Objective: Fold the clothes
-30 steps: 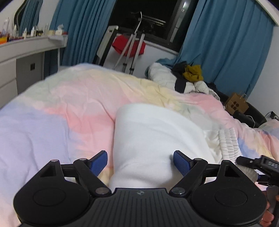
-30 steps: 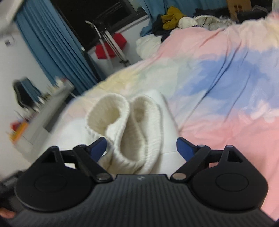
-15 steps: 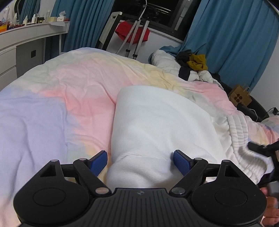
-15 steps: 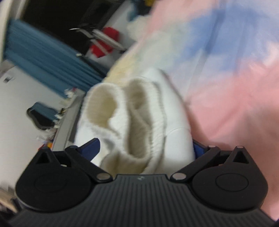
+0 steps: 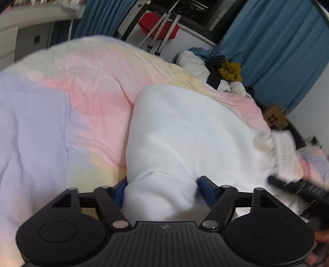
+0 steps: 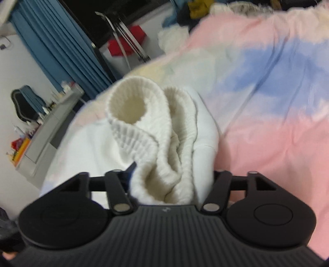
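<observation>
My left gripper [image 5: 163, 190] and right gripper [image 6: 171, 174] are both closing, pads pinching the white garment [image 5: 191, 131] on the pastel duvet [image 5: 61, 115].

one white garment [image 5: 185, 131], two ribbed cuffs [image 6: 144, 115], one pastel duvet [image 5: 61, 115], two tools: left [image 5: 164, 190], right [image 6: 172, 174].

Blue curtains [image 5: 273, 47], dark window [image 5: 197, 8], pastel bed [image 5: 82, 86]

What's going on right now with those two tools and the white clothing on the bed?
Left tool closing on white sweatshirt. Right tool closing on its ribbed cuffs. Garment on pastel duvet; nothing in the way.
</observation>
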`<state>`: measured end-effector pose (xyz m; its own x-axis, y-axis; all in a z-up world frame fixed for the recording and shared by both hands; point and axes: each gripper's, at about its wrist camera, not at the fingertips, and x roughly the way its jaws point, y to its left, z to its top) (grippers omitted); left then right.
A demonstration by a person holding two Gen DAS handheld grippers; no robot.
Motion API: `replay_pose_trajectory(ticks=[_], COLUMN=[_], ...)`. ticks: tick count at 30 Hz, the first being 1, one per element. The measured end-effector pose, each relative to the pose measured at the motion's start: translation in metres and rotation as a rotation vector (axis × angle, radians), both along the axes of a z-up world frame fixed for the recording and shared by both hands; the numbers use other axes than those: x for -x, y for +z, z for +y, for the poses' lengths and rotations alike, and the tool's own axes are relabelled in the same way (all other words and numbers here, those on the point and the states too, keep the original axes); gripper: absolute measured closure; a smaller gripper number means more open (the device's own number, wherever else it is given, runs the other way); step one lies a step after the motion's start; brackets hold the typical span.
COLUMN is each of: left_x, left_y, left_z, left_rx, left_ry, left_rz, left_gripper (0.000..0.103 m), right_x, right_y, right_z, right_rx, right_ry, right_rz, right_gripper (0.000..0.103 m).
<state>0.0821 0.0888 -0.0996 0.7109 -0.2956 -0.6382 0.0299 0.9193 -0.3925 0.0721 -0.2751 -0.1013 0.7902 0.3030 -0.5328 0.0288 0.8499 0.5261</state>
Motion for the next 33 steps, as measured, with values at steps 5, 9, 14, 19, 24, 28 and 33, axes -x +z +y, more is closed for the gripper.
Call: replay_pose_trajectory(ticks=[5, 9, 14, 19, 24, 28, 33], left_x=[0.009, 0.013, -0.003, -0.041, -0.087, -0.116, -0.114], left_y=[0.018, 0.04, 0.076, 0.1, 0.082, 0.043, 0.008], left_z=[-0.007, -0.025, -0.085, -0.176, -0.281, -0.358, -0.435], left_rx=[0.086, 0.212, 0.258, 0.205, 0.128, 0.037, -0.152], left_ry=[0.032, 0.018, -0.04, -0.154, -0.312, -0.411, -0.555], left_rz=[-0.015, -0.056, -0.136, -0.223, -0.238, -0.193, -0.213], left_gripper=[0.038, 0.038, 0.038, 0.037, 0.037, 0.038, 0.037], right_x=[0.016, 0.02, 0.039, 0.04, 0.036, 0.031, 0.034], right_y=[0.054, 0.1, 0.13, 0.129, 0.095, 0.041, -0.051], right_z=[0.001, -0.019, -0.08, -0.167, -0.253, -0.31, -0.36], right_rx=[-0.01, -0.034, -0.106, -0.203, -0.261, -0.306, -0.453], right_ry=[0.056, 0.085, 0.05, -0.062, -0.183, -0.337, -0.556], right_rz=[-0.202, -0.359, -0.51, -0.579, -0.637, -0.601, -0.422], right_gripper=[0.052, 0.054, 0.054, 0.054, 0.054, 0.054, 0.054])
